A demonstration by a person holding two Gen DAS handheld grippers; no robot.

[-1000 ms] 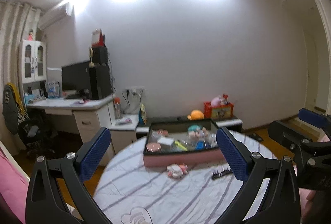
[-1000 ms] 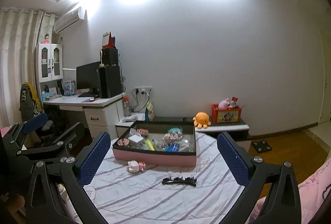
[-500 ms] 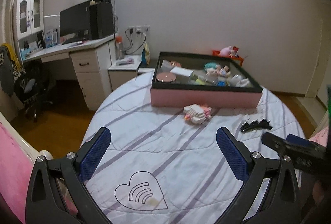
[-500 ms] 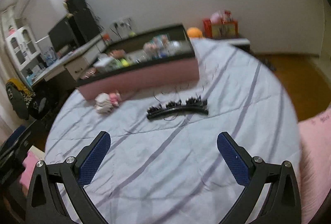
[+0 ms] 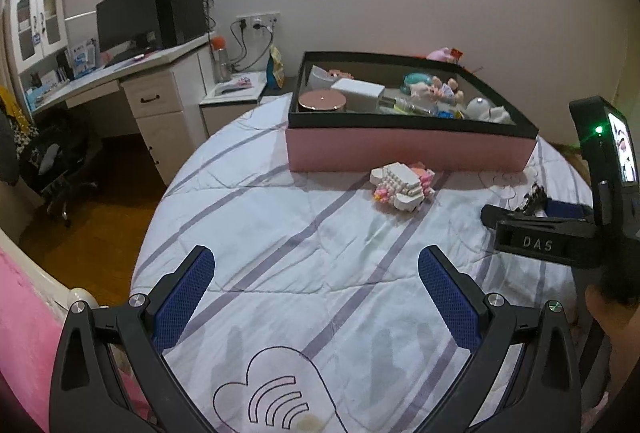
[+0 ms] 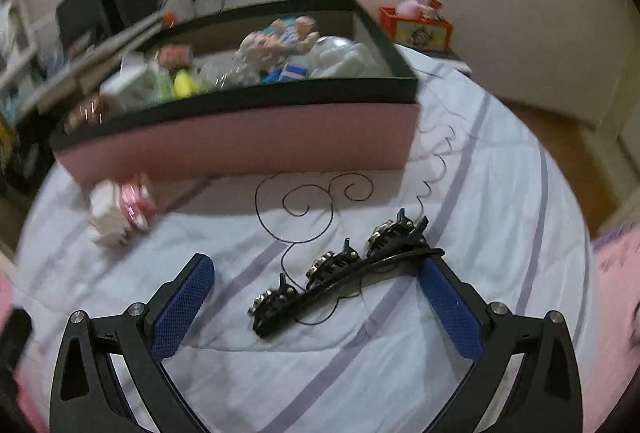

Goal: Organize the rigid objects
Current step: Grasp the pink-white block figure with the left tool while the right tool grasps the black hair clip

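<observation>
The left hand-held gripper hangs spread and empty above the striped bedspread, low at 6 o'clock in its own view, probably waiting its turn. At 12 o'clock from it lies a white-and-pink brick-built toy, on the cloth just in front of the pink wall of the storage box, not yet put away.

The box, black-rimmed and open, already holds a round rose-coloured tin, a white carton, small dolls and pale rounded toys, so it looks like the collecting place.

The right hand-held gripper is also spread, set low over a black studded hair clip lying slantwise on the cloth. The clip's right end is touching or just beside the right pad; the left pad stands apart. That straddling pose suggests a pinch is being lined up.
</observation>
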